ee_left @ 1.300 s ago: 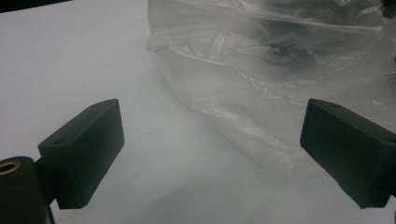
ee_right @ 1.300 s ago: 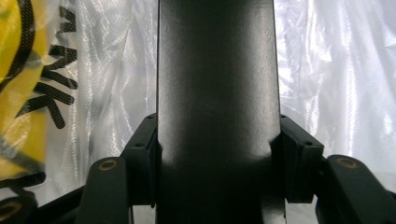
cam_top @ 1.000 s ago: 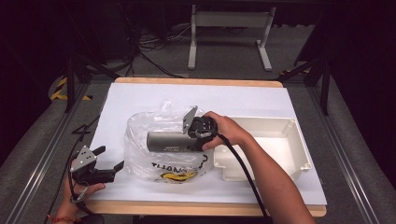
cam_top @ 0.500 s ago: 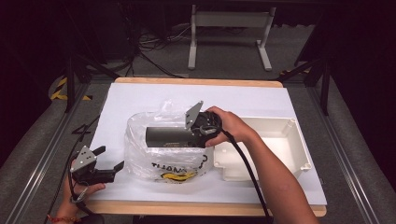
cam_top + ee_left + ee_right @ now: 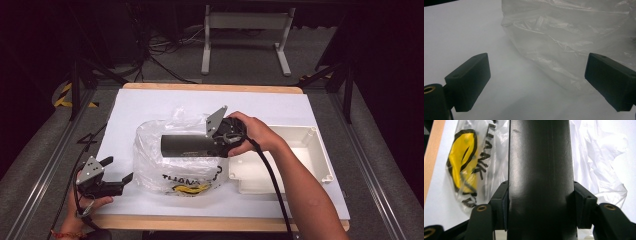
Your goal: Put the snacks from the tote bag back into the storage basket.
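Note:
A long black block (image 5: 186, 145) is held level over a crumpled clear plastic bag (image 5: 170, 170) with yellow and black print. My right gripper (image 5: 214, 143) is shut on the block's near end. In the right gripper view both jaws press the sides of the block (image 5: 539, 157), with the bag (image 5: 464, 165) beneath it. I cannot tell if the block's far end is inside the bag. My left gripper (image 5: 119, 170) rests at the table's front left, open and holding nothing. In the left gripper view it (image 5: 536, 80) faces the bag (image 5: 574, 37), a short way from it.
A white rectangular tray (image 5: 315, 150) lies to the right of the bag, partly under the right forearm. The white table top (image 5: 150, 102) ends in a wooden front edge (image 5: 200, 222). Cables trail from both grippers.
The right gripper has carried the black block slightly up and back over the bag. The left gripper has stayed where it was, still open.

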`<move>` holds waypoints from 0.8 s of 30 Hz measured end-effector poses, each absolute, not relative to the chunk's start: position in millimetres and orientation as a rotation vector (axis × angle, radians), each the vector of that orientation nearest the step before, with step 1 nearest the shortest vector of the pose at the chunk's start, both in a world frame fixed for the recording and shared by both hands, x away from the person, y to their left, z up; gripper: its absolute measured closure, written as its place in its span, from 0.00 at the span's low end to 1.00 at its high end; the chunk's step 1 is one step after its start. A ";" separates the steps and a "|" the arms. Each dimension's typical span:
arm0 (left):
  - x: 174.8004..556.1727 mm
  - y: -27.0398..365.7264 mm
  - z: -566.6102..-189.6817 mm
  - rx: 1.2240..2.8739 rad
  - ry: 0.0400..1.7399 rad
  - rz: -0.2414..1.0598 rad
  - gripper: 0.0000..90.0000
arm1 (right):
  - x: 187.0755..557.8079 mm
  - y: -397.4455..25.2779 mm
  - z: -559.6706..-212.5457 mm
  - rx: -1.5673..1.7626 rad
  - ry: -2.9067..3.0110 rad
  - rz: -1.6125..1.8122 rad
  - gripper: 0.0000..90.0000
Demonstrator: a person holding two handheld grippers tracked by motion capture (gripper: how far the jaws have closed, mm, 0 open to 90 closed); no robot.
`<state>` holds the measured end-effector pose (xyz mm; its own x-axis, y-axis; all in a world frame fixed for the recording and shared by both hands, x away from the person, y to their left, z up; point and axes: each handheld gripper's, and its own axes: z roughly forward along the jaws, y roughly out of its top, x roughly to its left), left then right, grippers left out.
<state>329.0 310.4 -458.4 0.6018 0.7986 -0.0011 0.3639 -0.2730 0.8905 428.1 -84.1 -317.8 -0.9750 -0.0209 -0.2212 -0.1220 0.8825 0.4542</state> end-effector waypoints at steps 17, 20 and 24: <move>329.7 310.1 -458.5 1.874 0.942 0.566 0.08 | 419.4 -130.4 -302.2 -0.095 2.818 0.734 0.47; 329.7 310.3 -458.4 1.873 0.943 0.566 0.09 | 418.3 -139.2 -300.3 -0.084 2.819 0.747 0.47; 329.6 311.2 -458.2 1.871 0.938 0.567 0.08 | 416.0 -153.3 -296.0 -0.076 2.813 0.739 0.47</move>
